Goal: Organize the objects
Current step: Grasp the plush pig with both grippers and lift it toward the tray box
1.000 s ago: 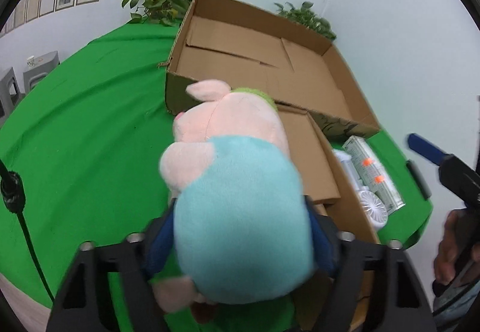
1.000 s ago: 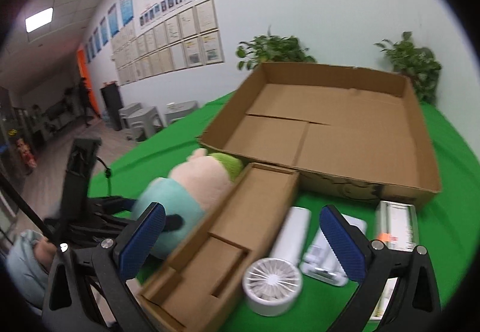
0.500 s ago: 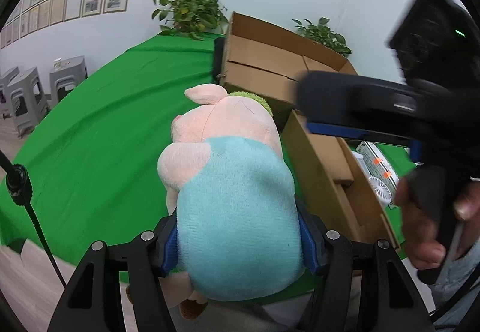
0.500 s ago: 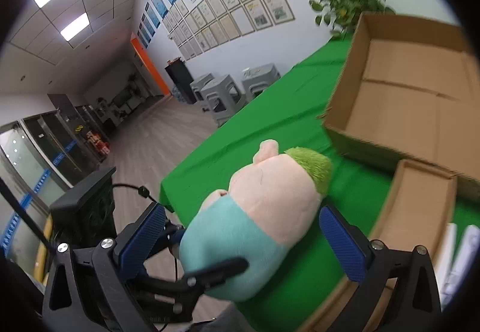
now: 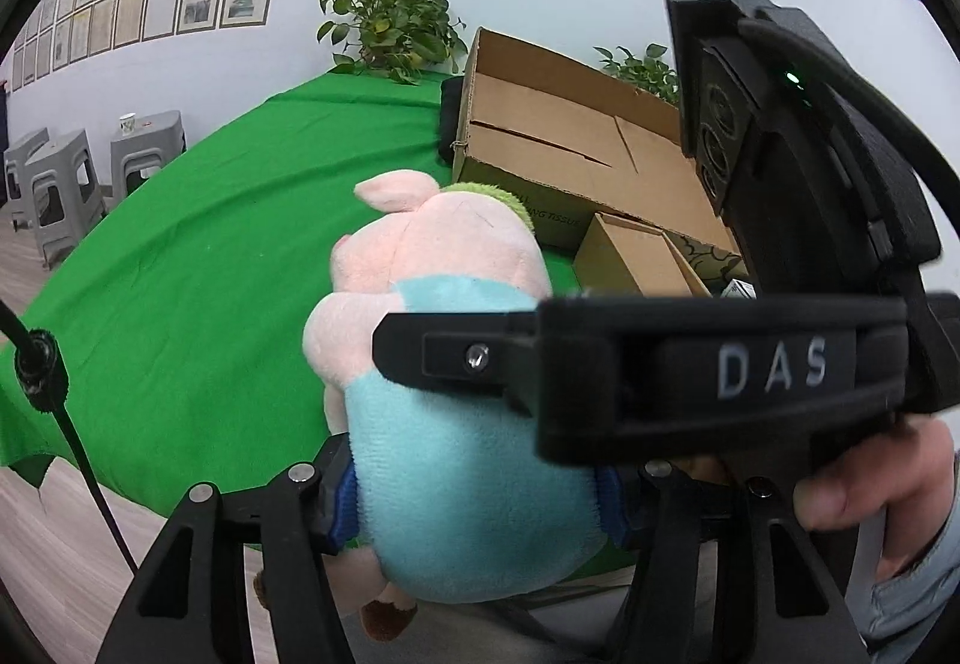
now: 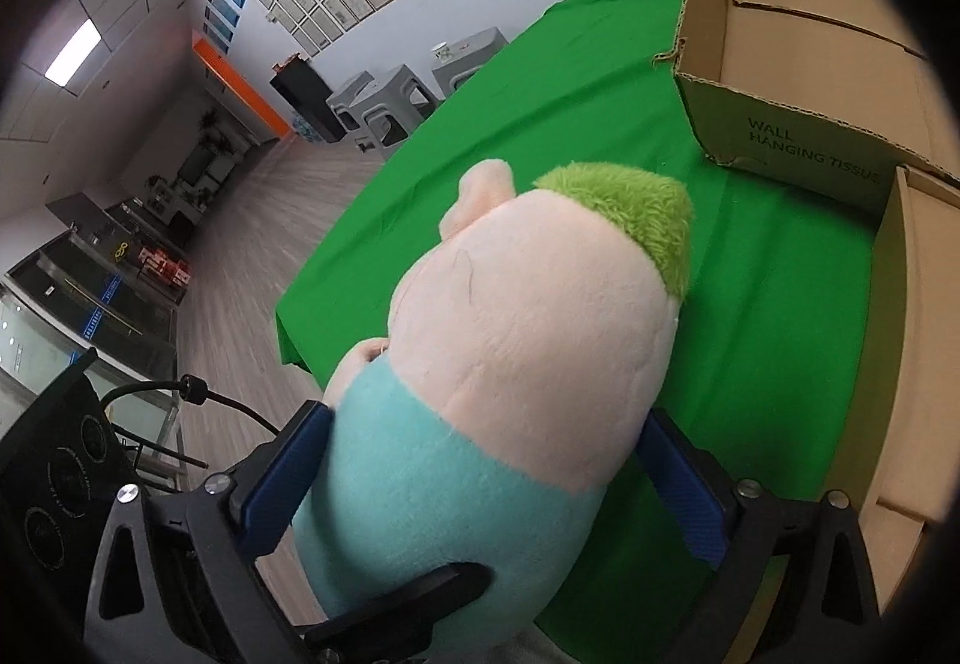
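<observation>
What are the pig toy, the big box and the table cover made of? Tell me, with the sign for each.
Pig toy: soft plush, likely polyester; the surface is fuzzy and matte, with stitched seams.
Big box: brown corrugated cardboard, matte; it has folded flaps and a wavy cut edge.
Table cover: green woven cloth, matte, perhaps felt-like; it drapes over the table edge with soft creases.

Plush pig toy (image 5: 456,394) (image 6: 498,394): pink head, green tuft on crown, pale blue body, brown foot at bottom. Fills centre of both views, head pointing up-frame toward boxes. Body wedged between blue-padded fingers (image 5: 339,496) of left gripper (image 5: 480,502); blue pads of right gripper (image 6: 480,478) flank it at both sides. Large open cardboard box (image 5: 576,154) (image 6: 804,64) upper right, interior bare. Smaller cardboard box (image 5: 642,256) (image 6: 912,340) just below it, right of toy.
</observation>
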A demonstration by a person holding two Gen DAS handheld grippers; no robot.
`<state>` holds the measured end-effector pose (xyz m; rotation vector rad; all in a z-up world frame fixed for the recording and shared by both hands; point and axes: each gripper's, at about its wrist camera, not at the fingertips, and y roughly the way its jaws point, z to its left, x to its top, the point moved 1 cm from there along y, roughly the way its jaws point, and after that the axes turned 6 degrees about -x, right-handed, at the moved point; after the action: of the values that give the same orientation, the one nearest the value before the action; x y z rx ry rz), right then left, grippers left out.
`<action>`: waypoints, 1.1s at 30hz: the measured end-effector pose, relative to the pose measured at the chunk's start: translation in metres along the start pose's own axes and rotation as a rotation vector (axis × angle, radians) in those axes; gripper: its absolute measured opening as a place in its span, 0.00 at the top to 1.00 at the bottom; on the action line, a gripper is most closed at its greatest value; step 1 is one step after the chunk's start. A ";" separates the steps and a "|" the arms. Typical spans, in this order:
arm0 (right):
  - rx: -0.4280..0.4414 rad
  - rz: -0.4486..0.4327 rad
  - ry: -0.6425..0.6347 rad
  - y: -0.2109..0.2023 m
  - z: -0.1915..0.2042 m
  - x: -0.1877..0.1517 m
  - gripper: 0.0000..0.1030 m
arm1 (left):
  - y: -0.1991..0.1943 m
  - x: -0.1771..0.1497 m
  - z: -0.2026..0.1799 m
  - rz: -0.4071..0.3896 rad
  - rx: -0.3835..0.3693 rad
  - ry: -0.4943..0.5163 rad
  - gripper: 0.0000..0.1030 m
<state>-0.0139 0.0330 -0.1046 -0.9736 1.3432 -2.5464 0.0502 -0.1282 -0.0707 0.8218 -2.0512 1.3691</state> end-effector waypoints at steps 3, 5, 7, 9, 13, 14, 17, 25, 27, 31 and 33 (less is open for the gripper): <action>0.026 -0.027 0.006 -0.007 -0.002 -0.001 0.20 | 0.000 0.006 -0.011 -0.005 0.020 0.034 0.46; 0.035 -0.059 0.010 -0.017 -0.006 0.001 0.24 | -0.001 0.014 -0.021 -0.021 0.020 0.049 0.46; 0.028 -0.100 0.001 -0.018 0.000 0.009 0.28 | -0.001 0.029 -0.034 -0.055 0.020 0.088 0.46; 0.014 -0.172 -0.015 -0.036 0.002 0.024 0.30 | -0.003 0.055 -0.051 -0.115 0.019 0.150 0.46; -0.053 -0.370 -0.133 -0.100 0.015 0.075 0.33 | -0.018 0.127 -0.089 -0.322 -0.010 0.268 0.46; -0.071 -0.426 -0.164 -0.122 0.018 0.091 0.33 | -0.020 0.148 -0.099 -0.375 -0.019 0.300 0.46; -0.127 -0.548 -0.205 -0.169 0.019 0.130 0.35 | -0.016 0.197 -0.118 -0.450 -0.076 0.340 0.46; -0.178 -0.552 -0.185 -0.170 -0.032 0.185 0.35 | 0.069 0.267 -0.129 -0.353 -0.106 0.331 0.46; -0.156 -0.508 -0.167 -0.153 -0.053 0.189 0.35 | 0.107 0.279 -0.124 -0.306 -0.091 0.312 0.46; -0.121 -0.423 -0.128 -0.112 -0.089 0.190 0.36 | 0.196 0.291 -0.102 -0.194 -0.071 0.266 0.46; -0.100 -0.374 -0.106 -0.090 -0.114 0.182 0.36 | 0.231 0.283 -0.092 -0.140 -0.058 0.247 0.46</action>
<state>-0.2067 0.1013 0.0081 -1.4820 1.3816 -2.6519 -0.3004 -0.0270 0.0231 0.7184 -1.8005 1.2609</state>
